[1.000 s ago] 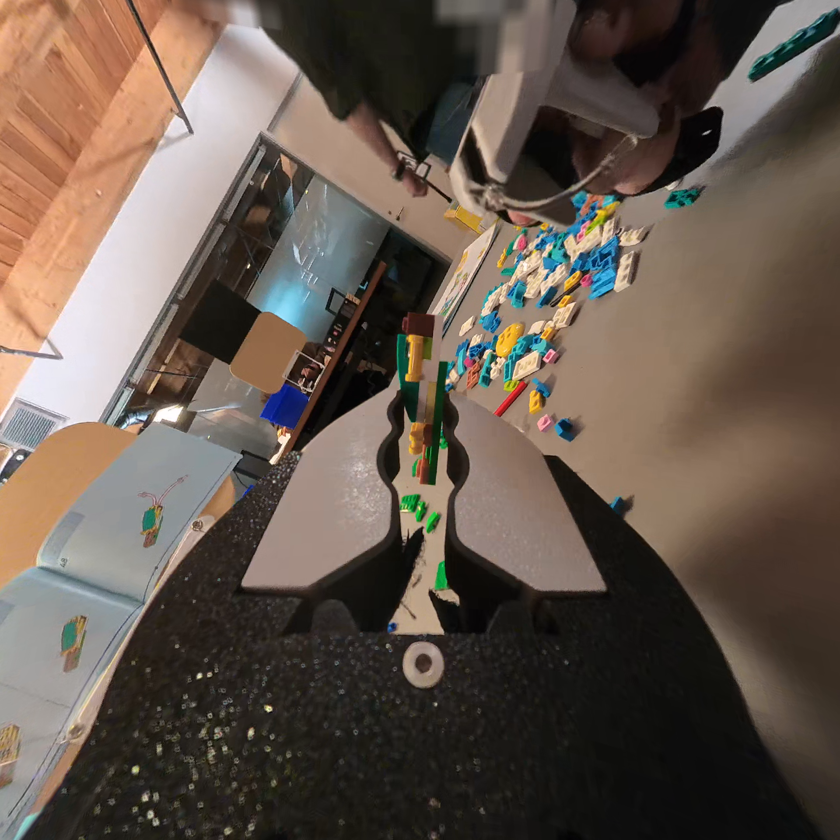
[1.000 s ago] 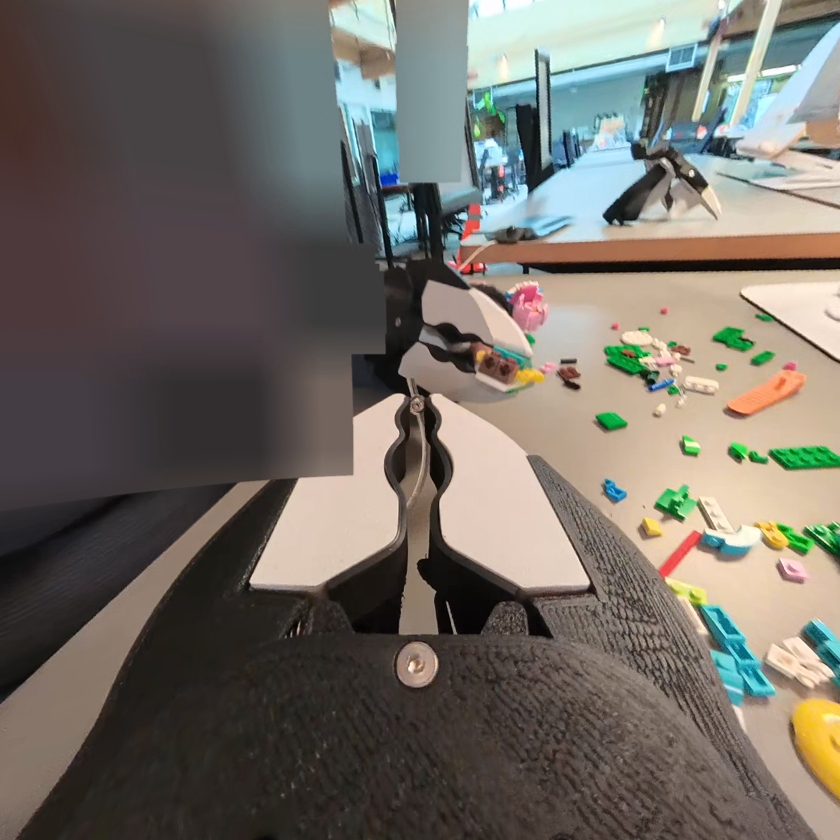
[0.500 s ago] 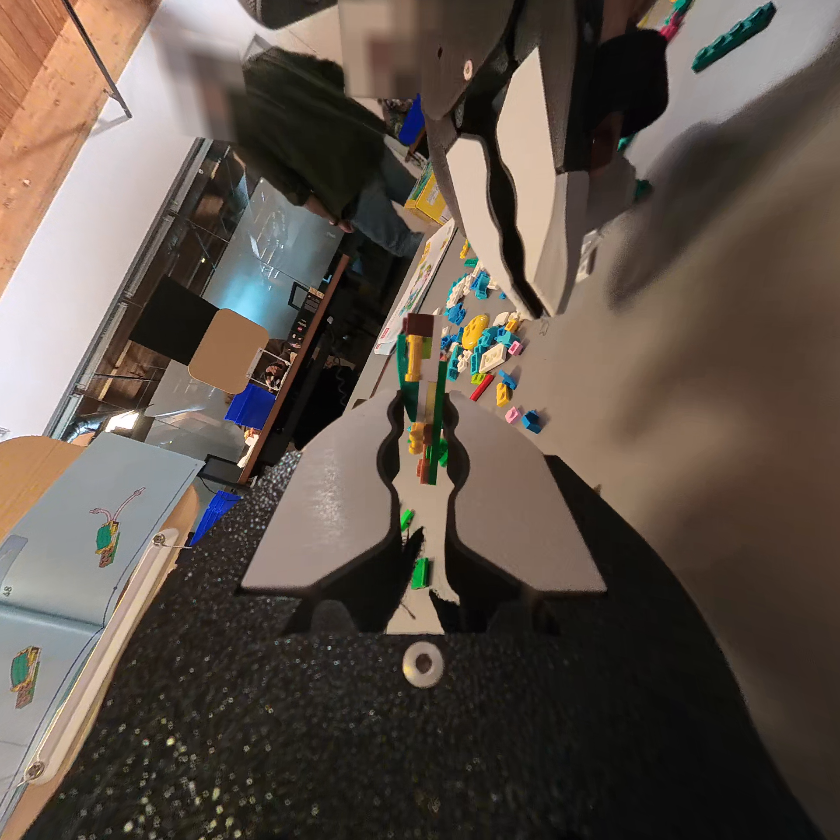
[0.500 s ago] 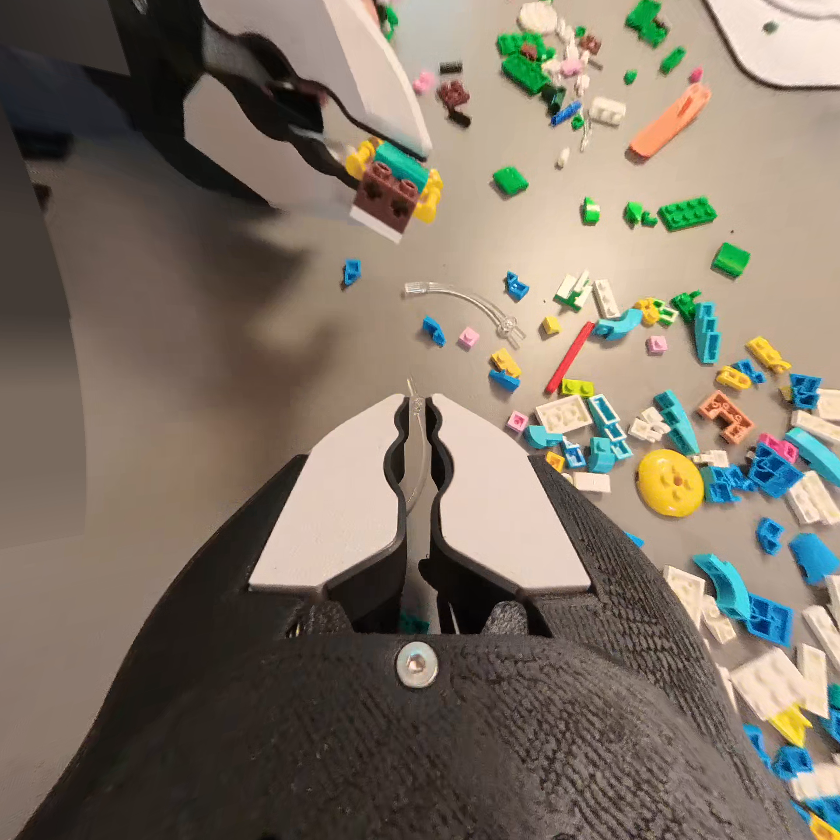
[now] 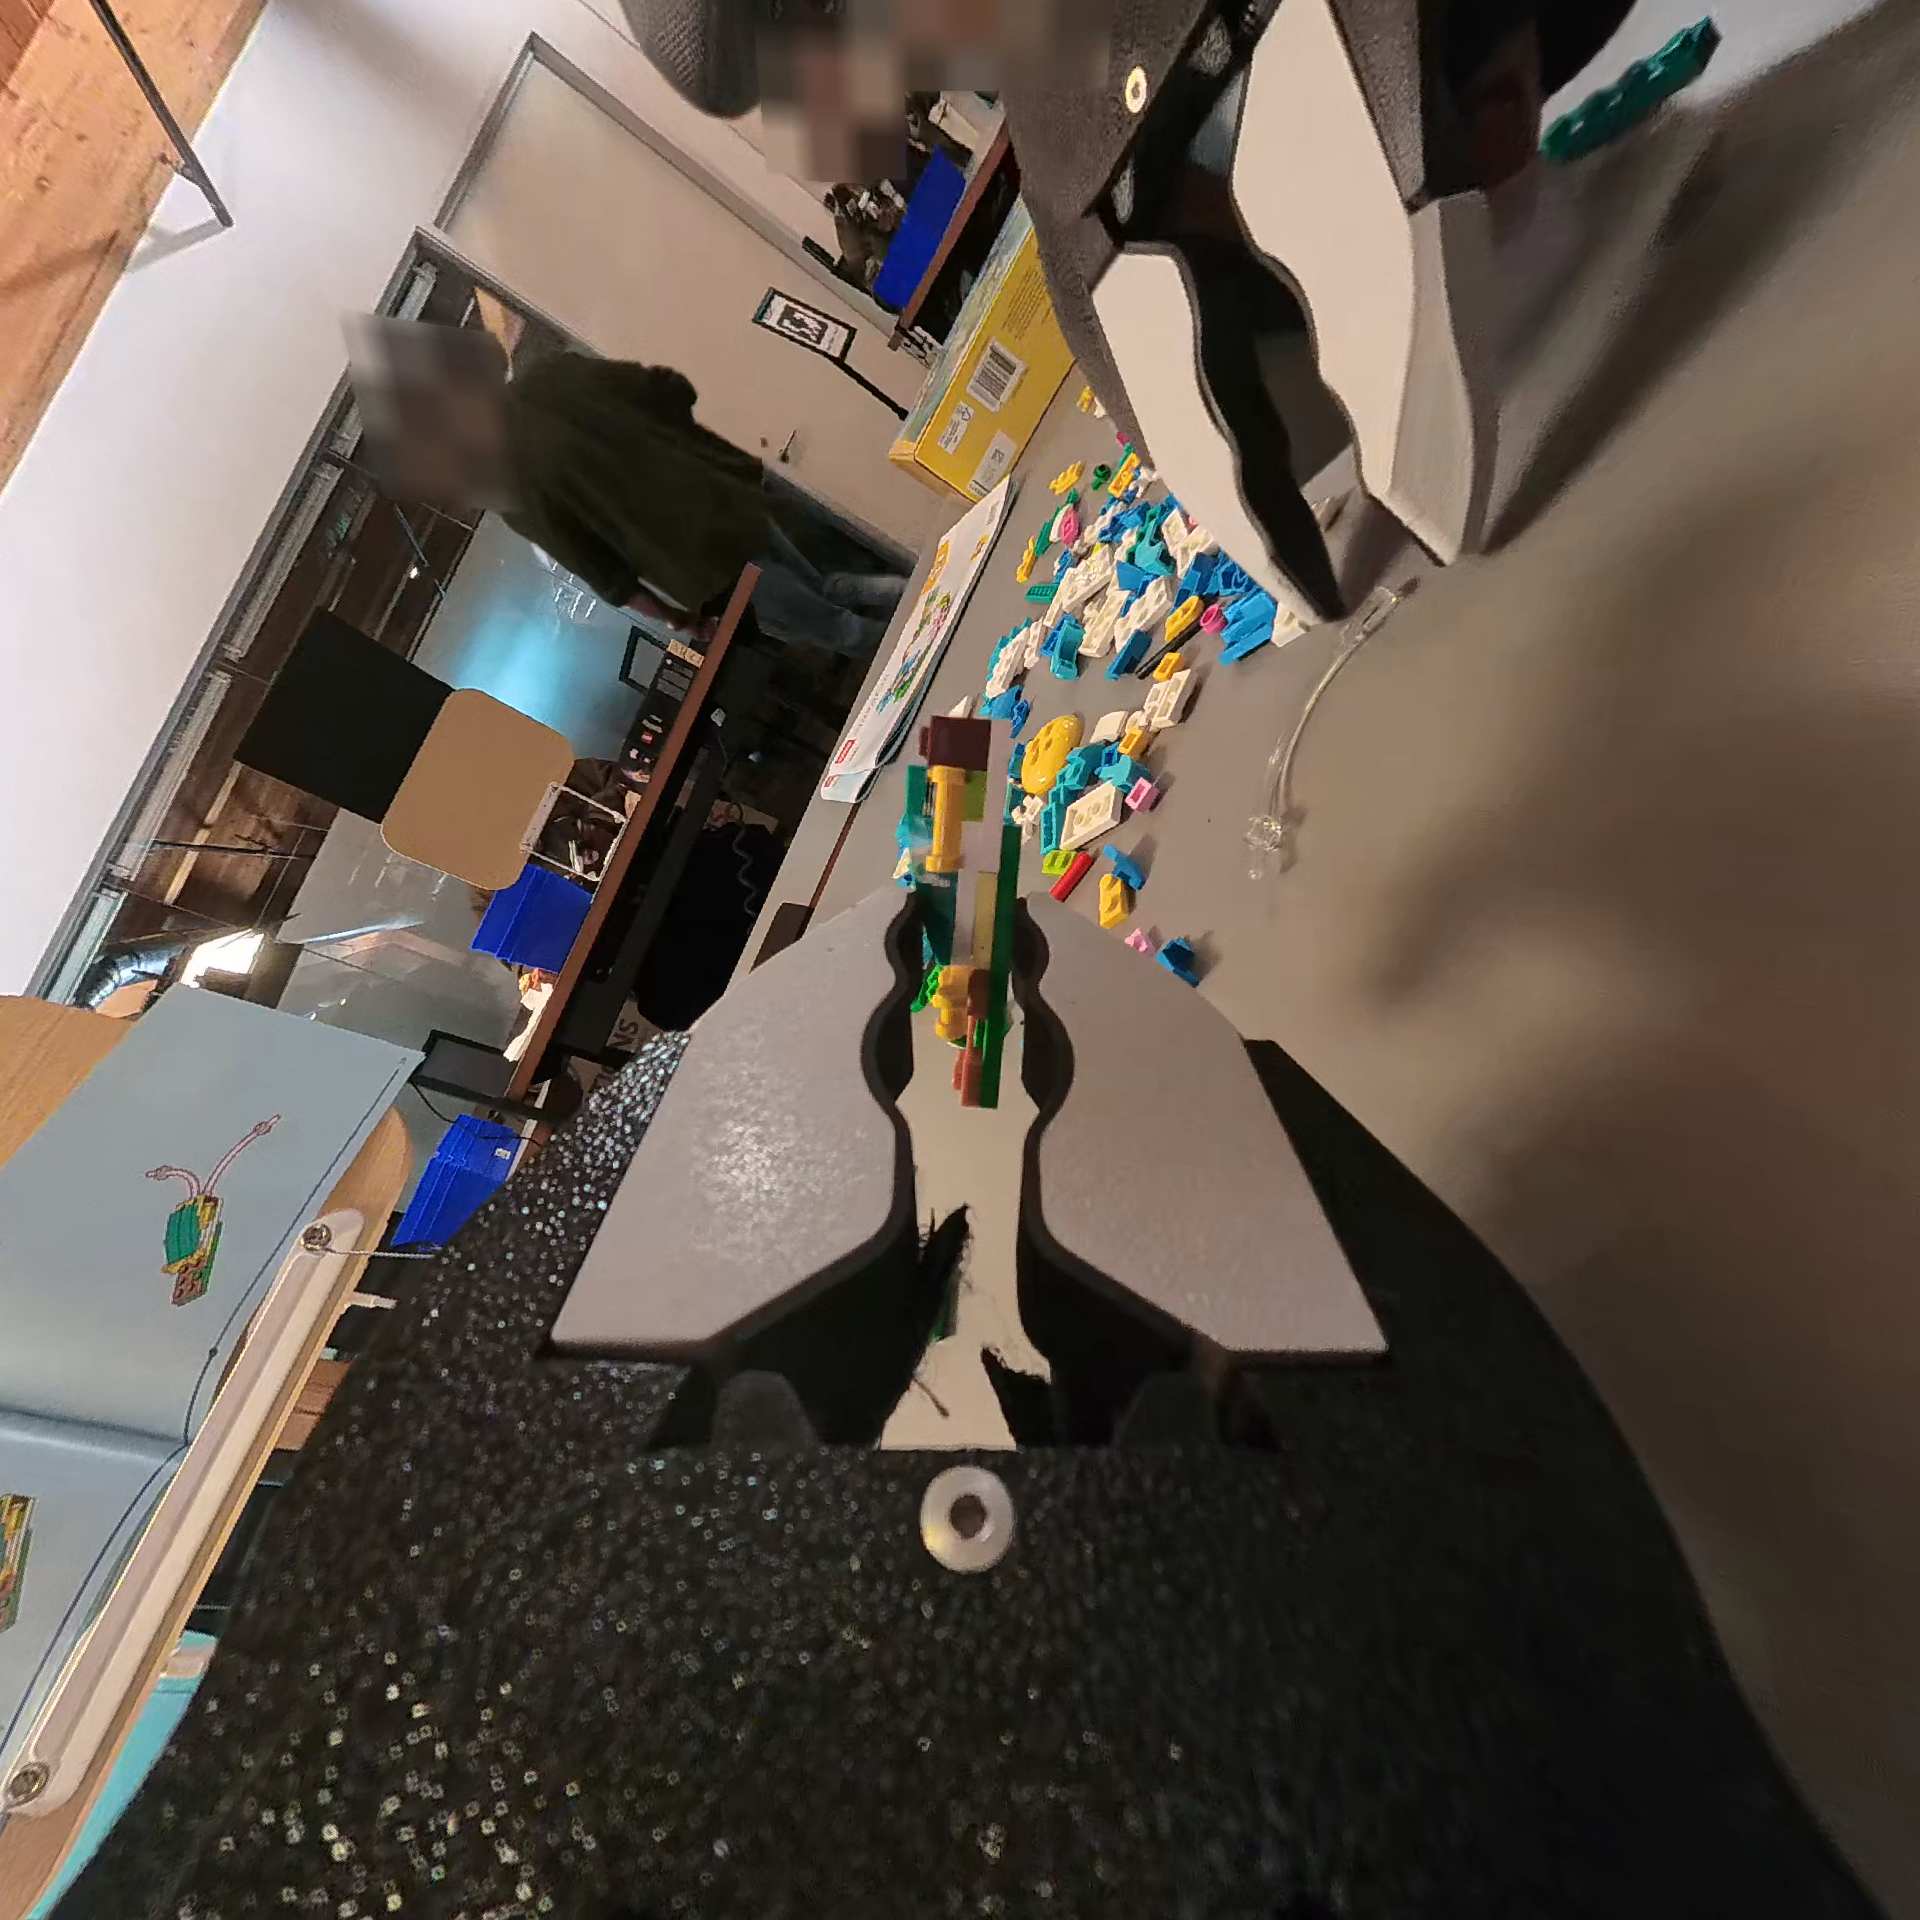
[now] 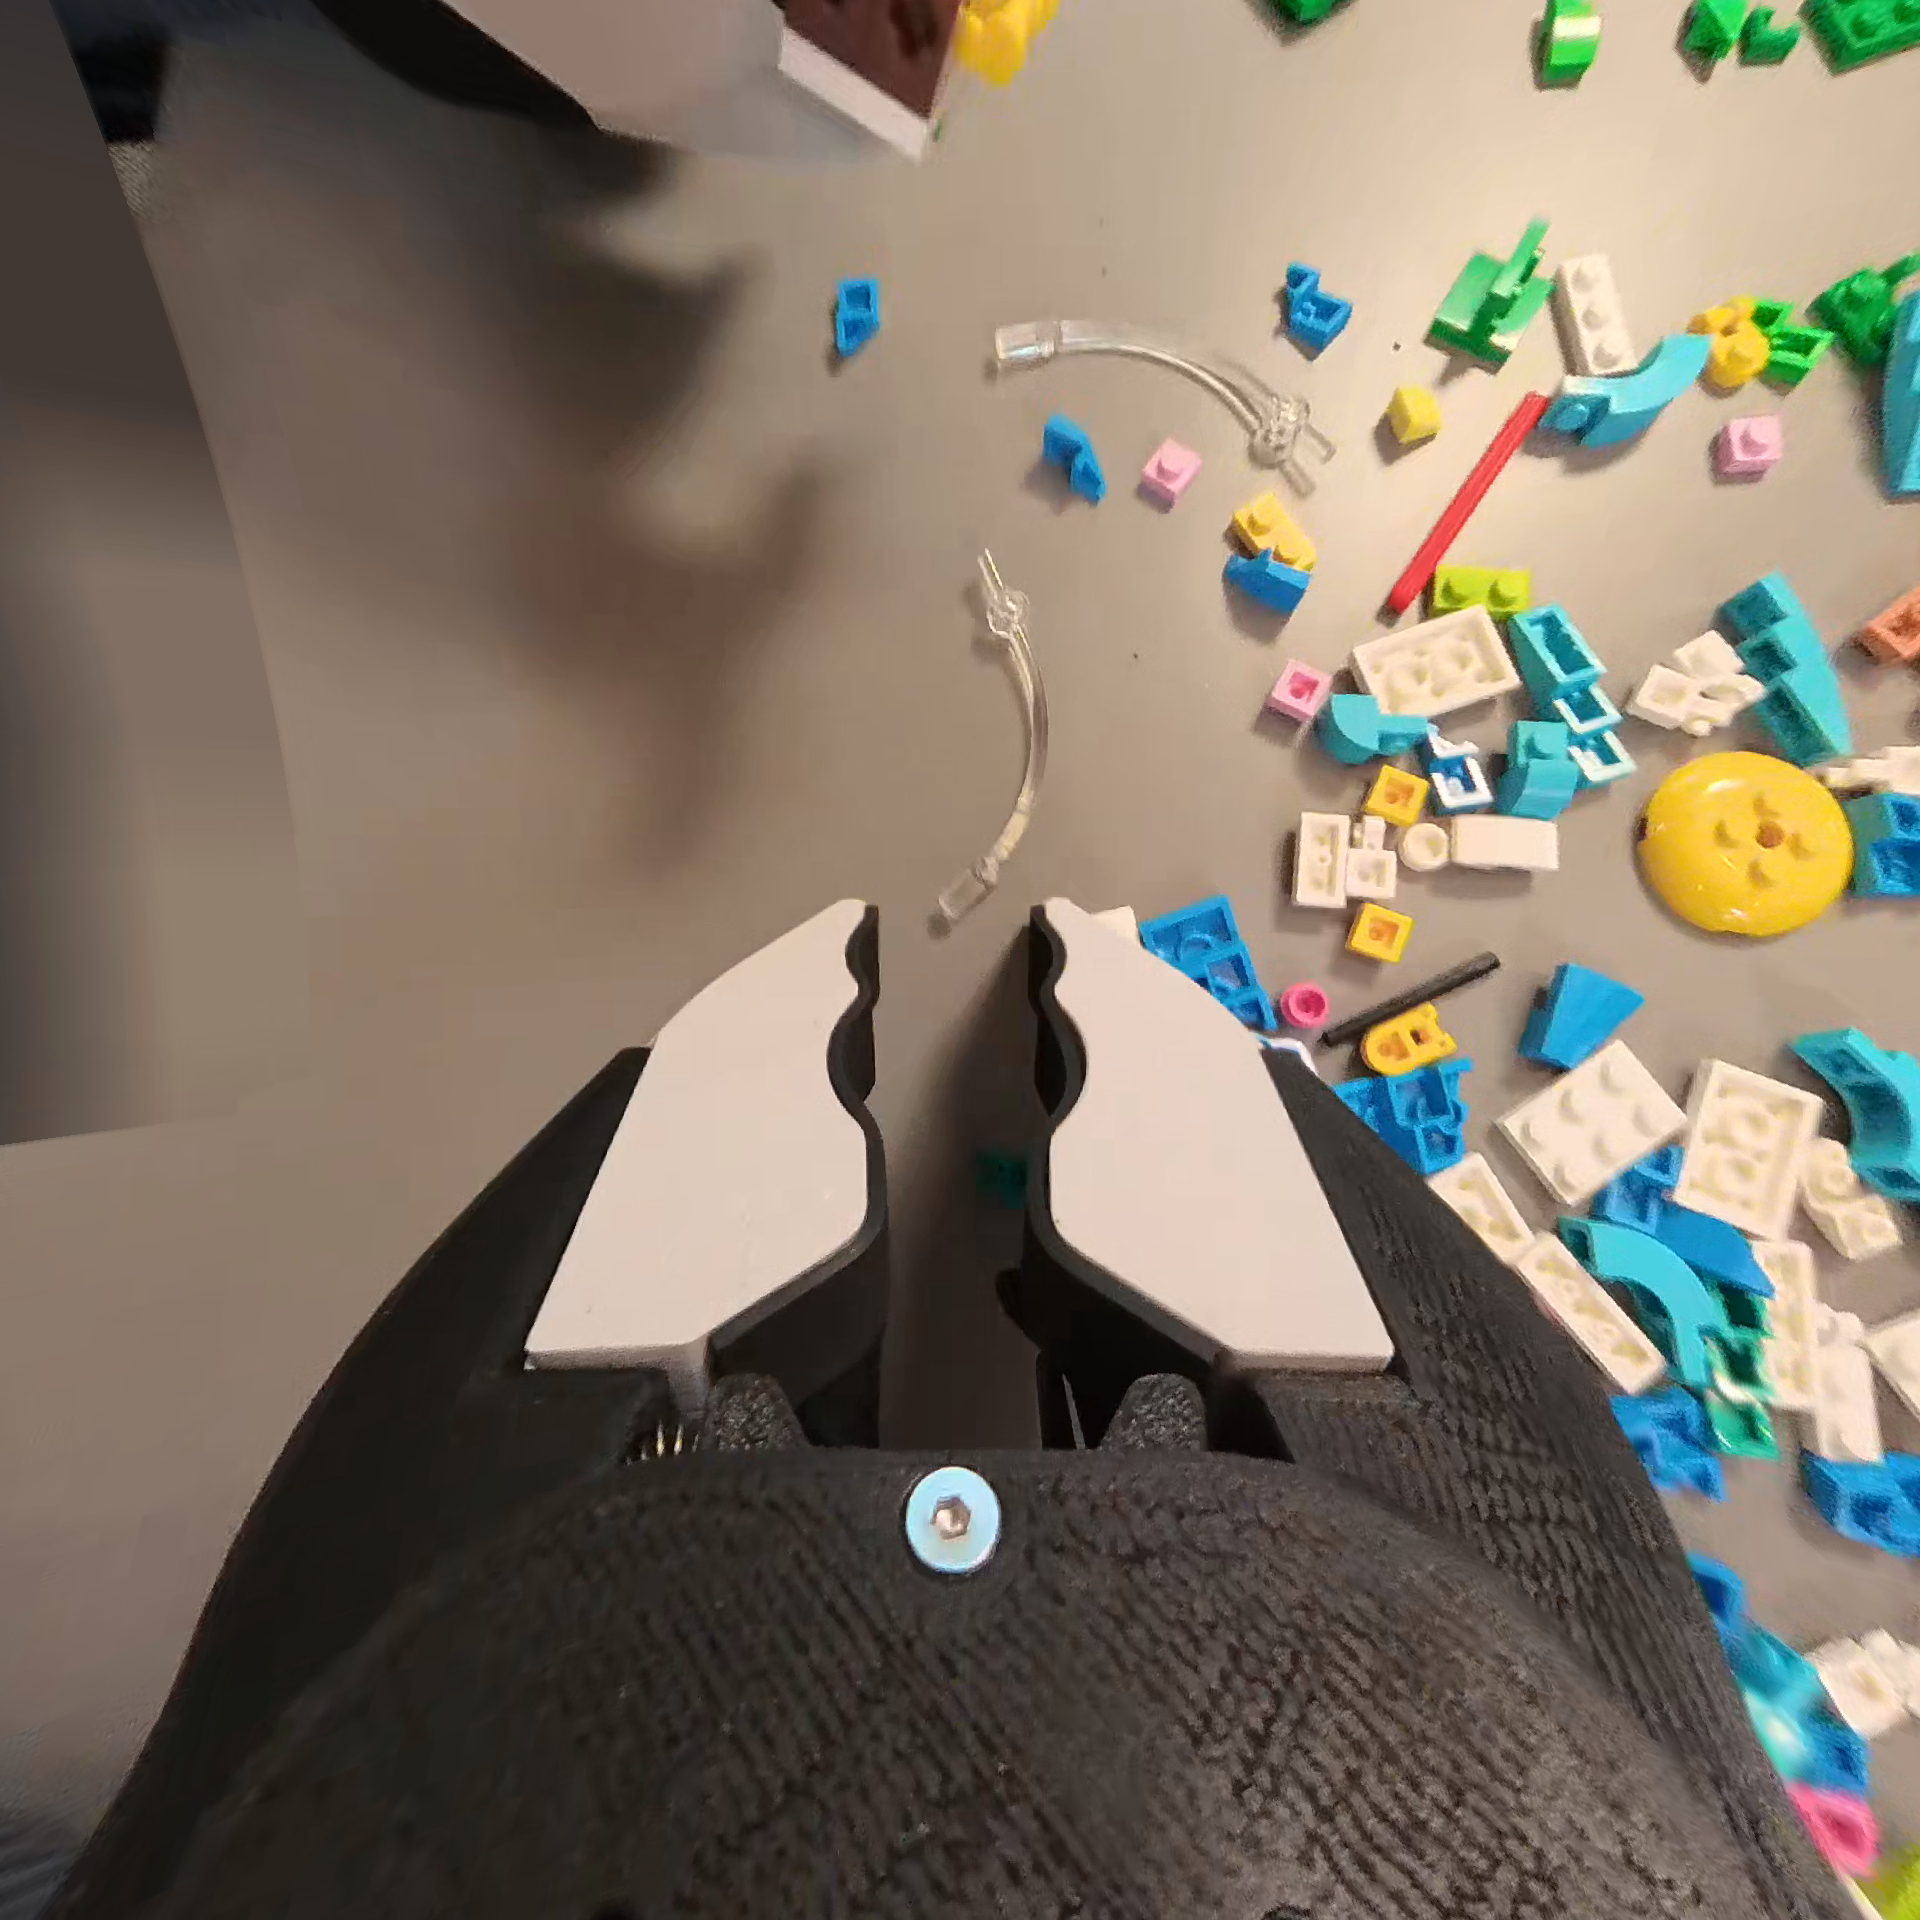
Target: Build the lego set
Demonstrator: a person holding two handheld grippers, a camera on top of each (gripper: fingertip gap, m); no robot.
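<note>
My left gripper (image 5: 966, 906) is shut on a partly built lego model (image 5: 961, 831): a green plate on edge with yellow, white and brown pieces. It holds the model above the grey table. The model's brown and yellow end shows at the top of the right wrist view (image 6: 883, 52). My right gripper (image 6: 954, 914) is open and empty, low over the table. A clear curved tube piece (image 6: 1034, 727) lies on the table just ahead of its tips. It also shows in the left wrist view (image 5: 1297, 740), under the right gripper (image 5: 1382, 561). A second clear curved tube (image 6: 1164, 379) lies farther off.
Loose bricks (image 6: 1558, 831) cover the table to the right, with a yellow dish (image 6: 1745, 842) and a red bar (image 6: 1465, 509). An instruction booklet (image 5: 914, 665) and a yellow box (image 5: 987, 384) lie beyond. A person (image 5: 623, 478) stands in the background. Spacing between my two grippers at the tips: around 12 cm. My right gripper's tips are some 10 cm from the red bar (image 6: 1465, 509).
My right gripper dropped towards the table and opened, and the clear tube it held now lies on the table. My left gripper keeps its hold on the model.
</note>
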